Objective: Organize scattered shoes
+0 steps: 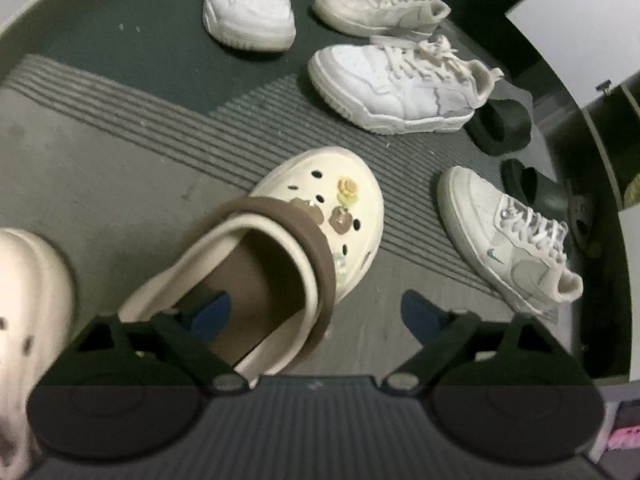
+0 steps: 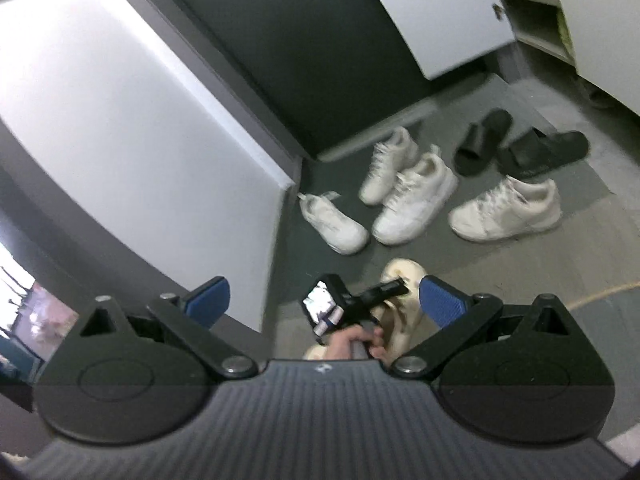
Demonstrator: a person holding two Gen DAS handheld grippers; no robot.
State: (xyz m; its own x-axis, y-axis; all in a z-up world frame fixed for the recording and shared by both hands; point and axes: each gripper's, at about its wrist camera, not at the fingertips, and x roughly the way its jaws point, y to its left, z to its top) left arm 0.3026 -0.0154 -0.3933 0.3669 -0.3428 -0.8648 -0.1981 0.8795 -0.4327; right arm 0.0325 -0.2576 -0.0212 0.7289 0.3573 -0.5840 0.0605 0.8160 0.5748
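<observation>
A cream clog (image 1: 316, 208) with a brown strap and small charms lies on the grey floor in the left wrist view. My left gripper (image 1: 316, 314) is open and low over its heel: one blue pad (image 1: 212, 314) is inside the shoe's opening, the other pad stands outside its right wall with a gap. A second cream clog (image 1: 28, 300) is at the lower left. My right gripper (image 2: 326, 302) hangs open higher up with nothing between its fingers. Below it I see a hand (image 2: 348, 344) holding the left gripper over the clog (image 2: 404, 280).
Several white sneakers (image 1: 396, 88) (image 2: 416, 200) lie scattered beyond the clog. Two black slides (image 2: 484, 140) (image 1: 500, 128) lie at the far right by an open white cabinet door (image 2: 460, 12) with shelves behind. A white wall (image 2: 120, 120) runs along the left.
</observation>
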